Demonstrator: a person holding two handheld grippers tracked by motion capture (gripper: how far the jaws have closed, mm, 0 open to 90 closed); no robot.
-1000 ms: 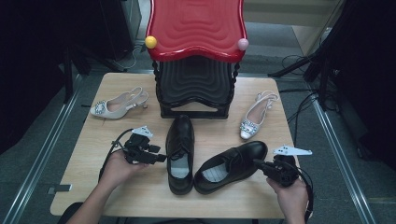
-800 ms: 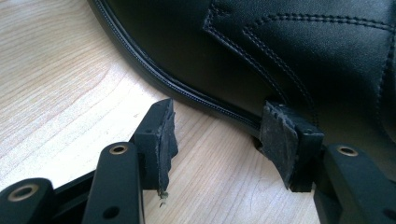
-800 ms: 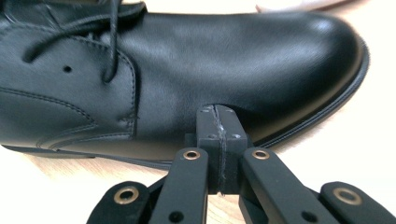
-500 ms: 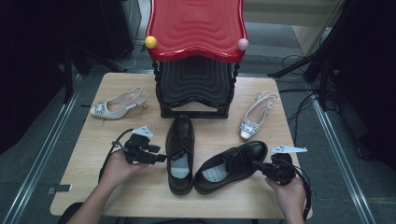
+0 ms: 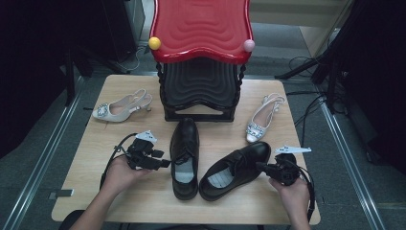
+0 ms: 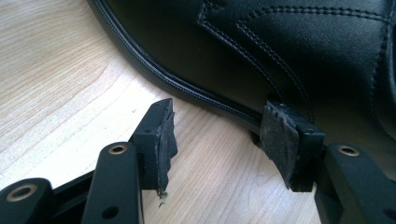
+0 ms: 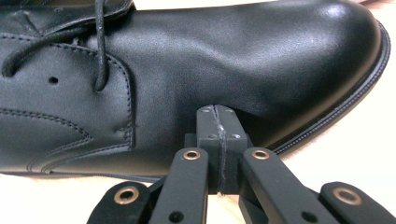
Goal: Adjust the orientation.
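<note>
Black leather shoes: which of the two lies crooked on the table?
The black lace-up leather shoe by the right tool lies diagonal; the other black leather shoe points straight ahead.

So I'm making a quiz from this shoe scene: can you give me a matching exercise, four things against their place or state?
Things:
1. left gripper
2. right gripper
3. black lace-up shoe
4. silver slingback heel

Place or state:
a. lies at an angle, toe toward the right gripper
b. jaws open beside the upright black shoe
c. right of the red-topped rack
d. jaws shut, tip at a shoe's toe

Pairs: 1-b, 2-d, 3-a, 4-c
</note>
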